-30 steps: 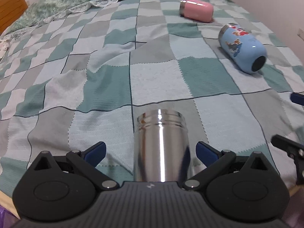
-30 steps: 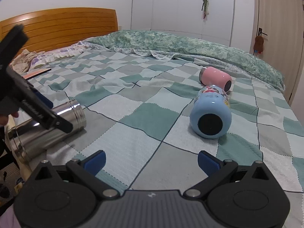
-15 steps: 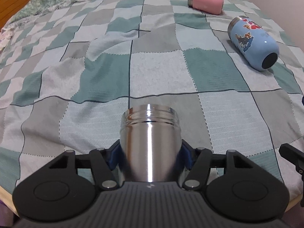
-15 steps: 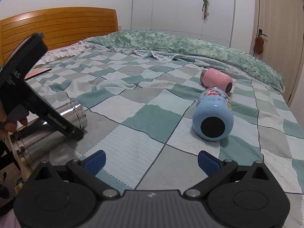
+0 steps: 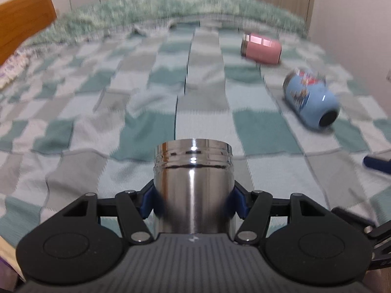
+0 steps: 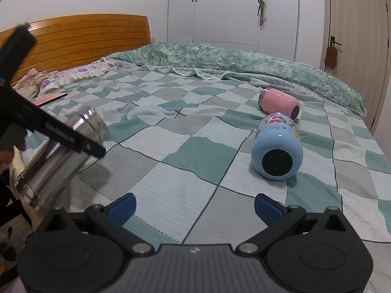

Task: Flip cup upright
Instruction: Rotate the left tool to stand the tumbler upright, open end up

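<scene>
1. The jaws of the left gripper [image 5: 193, 201] are closed on the steel cup [image 5: 193, 185]. The two blue pads [image 5: 146, 201] press on its opposite sides, low on the body, and the threaded rim points away from the camera.

2. The cup sits between the jaws, with its lower part hidden behind the gripper body. In the right wrist view the same cup [image 6: 61, 156] is tilted, with the rim end higher than the base. It seems to be lifted off the bed [image 6: 185, 151], but I cannot tell if the base touches the cover.

3. The jaws of the right gripper [image 6: 194, 206] are wide open and hold nothing. They hang over the checkered cover, near the front edge of the bed.

4. Further out, a blue cup [image 6: 278, 151] lies on its side with its dark base towards the right gripper. Just behind it lies a pink cup [image 6: 279, 103], also on its side. Both are well apart from the steel cup.

5. My judgement of the progress: the grasp is done and the turning is under way, because the steel cup is at a slant, not flat and not upright. What is left is to finish the rotation, set the base on the soft cover and open the jaws. The blue and pink cups are not upright.
</scene>
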A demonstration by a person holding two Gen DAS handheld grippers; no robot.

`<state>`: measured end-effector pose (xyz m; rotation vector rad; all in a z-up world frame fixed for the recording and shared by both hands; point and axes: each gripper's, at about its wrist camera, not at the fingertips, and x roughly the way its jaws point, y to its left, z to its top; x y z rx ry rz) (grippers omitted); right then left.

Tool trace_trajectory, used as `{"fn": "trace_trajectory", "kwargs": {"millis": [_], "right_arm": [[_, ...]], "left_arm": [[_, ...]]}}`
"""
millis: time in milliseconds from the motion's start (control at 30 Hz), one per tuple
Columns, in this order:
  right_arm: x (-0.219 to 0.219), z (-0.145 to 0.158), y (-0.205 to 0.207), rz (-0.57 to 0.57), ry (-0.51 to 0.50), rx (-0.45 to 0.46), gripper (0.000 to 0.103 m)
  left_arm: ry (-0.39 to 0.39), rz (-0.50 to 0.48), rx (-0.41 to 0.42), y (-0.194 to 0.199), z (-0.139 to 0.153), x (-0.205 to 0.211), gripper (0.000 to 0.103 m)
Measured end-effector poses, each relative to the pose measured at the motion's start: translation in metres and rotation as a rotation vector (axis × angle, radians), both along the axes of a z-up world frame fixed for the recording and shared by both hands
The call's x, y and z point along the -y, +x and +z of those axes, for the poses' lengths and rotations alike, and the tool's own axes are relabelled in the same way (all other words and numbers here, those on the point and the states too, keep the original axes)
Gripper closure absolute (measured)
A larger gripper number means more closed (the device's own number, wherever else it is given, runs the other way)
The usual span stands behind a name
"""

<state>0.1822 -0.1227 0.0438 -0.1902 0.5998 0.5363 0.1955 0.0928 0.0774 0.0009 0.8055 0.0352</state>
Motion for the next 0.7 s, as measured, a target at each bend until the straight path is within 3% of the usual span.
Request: {"fn": "trace_trajectory", "kwargs": {"millis": [400,500,700], "right_arm": [[0.000,-0.002,0.000,-0.014,0.026,0.000,0.000],[0.000,-0.003,-0.001,-0.016,0.034,0.001,0.000],[0.000,-0.003,-0.002,-0.023,0.036,0.002,0.000]], "left_arm": [[-0.035,0.003,0.307,-0.016,0.043,-0.002,0.041],[-0.063,0.008,0.376,-0.013,0.037,-0.007,0.041],[-0.028,0.030,0.448,-0.008,0.007,-0.006,0.040]]}}
